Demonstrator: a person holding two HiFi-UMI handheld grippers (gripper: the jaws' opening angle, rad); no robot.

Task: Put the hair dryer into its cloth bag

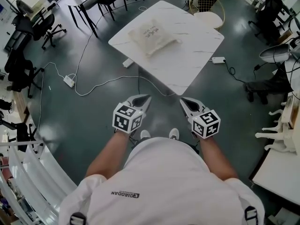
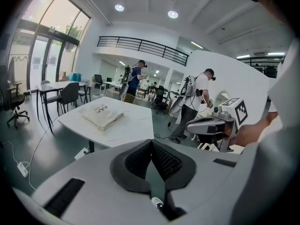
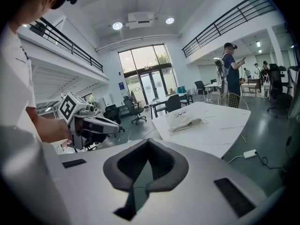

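While we stand on the dark floor [image 1: 93,121], both tools are held side by side before us. The left tool [image 1: 148,97] has its jaws closed together, nothing in them; the right tool [image 1: 183,100] the same. Both point toward the near corner of the white worktop [image 1: 187,69], not touching it. Farther on, the cloth bag [image 1: 152,37] lies crumpled toward the worktop's left corner, well apart from both tools. Beyond the far right edge, a wire chair [image 1: 206,3].

White short-sleeved shirt [image 1: 168,186], pale shoes [image 1: 174,133]; grey-white left gripper [image 1: 148,96], right gripper [image 1: 182,99], black-and-white marker cubes [image 1: 127,117], dark-padded jaws.
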